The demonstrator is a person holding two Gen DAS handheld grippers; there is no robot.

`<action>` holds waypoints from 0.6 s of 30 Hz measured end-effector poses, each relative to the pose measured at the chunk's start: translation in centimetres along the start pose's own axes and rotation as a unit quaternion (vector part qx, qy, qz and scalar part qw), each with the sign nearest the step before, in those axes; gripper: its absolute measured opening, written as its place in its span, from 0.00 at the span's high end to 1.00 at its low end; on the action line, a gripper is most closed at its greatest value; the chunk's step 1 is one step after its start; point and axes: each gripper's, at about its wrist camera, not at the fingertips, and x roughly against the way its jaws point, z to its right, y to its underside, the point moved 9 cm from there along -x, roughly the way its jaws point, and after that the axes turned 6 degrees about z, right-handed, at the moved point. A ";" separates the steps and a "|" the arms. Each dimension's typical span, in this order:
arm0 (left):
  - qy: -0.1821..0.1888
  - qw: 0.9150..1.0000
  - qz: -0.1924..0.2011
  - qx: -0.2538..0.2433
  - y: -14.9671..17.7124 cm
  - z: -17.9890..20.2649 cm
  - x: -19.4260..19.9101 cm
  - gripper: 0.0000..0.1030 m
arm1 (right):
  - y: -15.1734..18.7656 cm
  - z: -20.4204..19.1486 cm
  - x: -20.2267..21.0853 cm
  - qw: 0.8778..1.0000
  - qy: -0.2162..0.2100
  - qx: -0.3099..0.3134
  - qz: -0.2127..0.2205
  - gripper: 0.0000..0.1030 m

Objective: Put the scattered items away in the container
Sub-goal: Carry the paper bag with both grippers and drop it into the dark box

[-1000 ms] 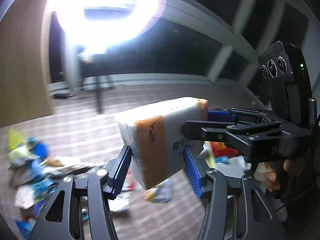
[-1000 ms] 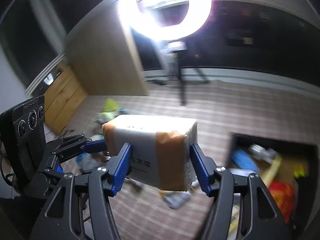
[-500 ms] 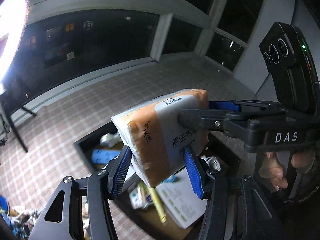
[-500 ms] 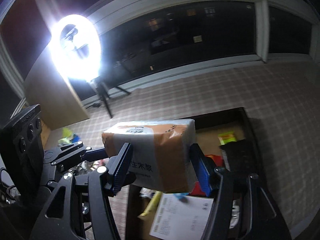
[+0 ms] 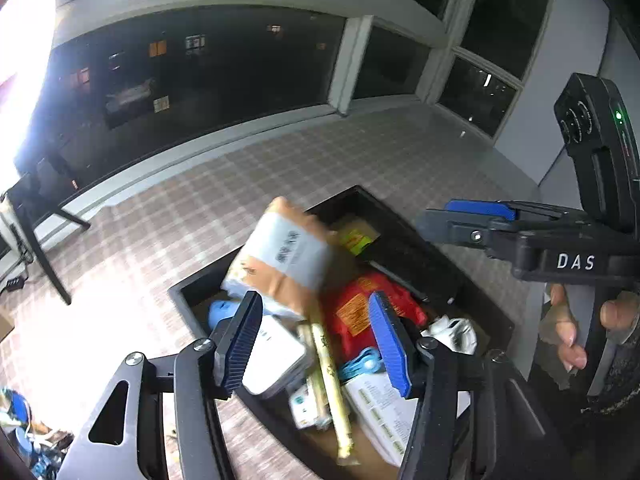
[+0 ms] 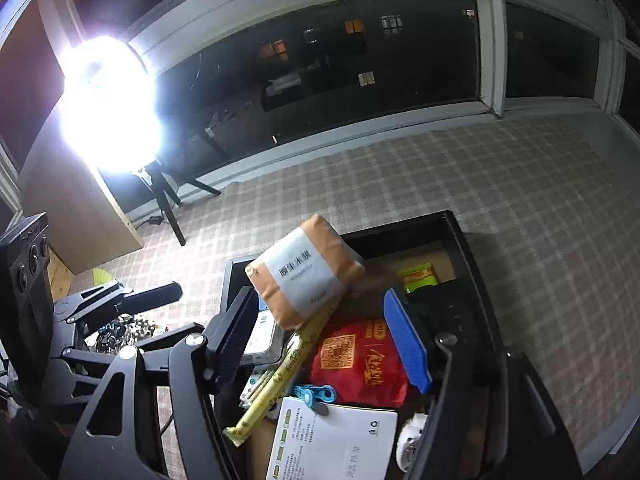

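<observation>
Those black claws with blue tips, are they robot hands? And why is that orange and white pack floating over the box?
They are grabbing tools, each held by a person; you can see fingers on one handle. Each tool carries a camera looking along its two claws, so one picture comes from the left gripper, the other from the right gripper. Both are open and hold nothing. The tissue pack is blurred and touches neither claw, so it seems to be dropping into the black container on the checked floor. Inside lie a red packet, a yellow stick pack, a blue clip and a white booklet.
</observation>
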 end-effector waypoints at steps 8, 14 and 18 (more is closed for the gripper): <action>-0.035 0.999 0.004 0.040 2.3 -5.5 3.1 0.44 | 0.7 -2.5 -0.6 1.000 -0.013 0.015 -0.001 0.37; -0.069 0.996 0.019 0.055 3.3 -8.0 6.1 0.36 | 1.4 -6.1 -0.7 0.999 -0.025 0.042 -0.002 0.36; -0.103 0.992 0.025 0.071 4.3 -9.6 8.7 0.36 | 2.2 -8.9 -0.6 0.997 -0.035 0.062 -0.001 0.36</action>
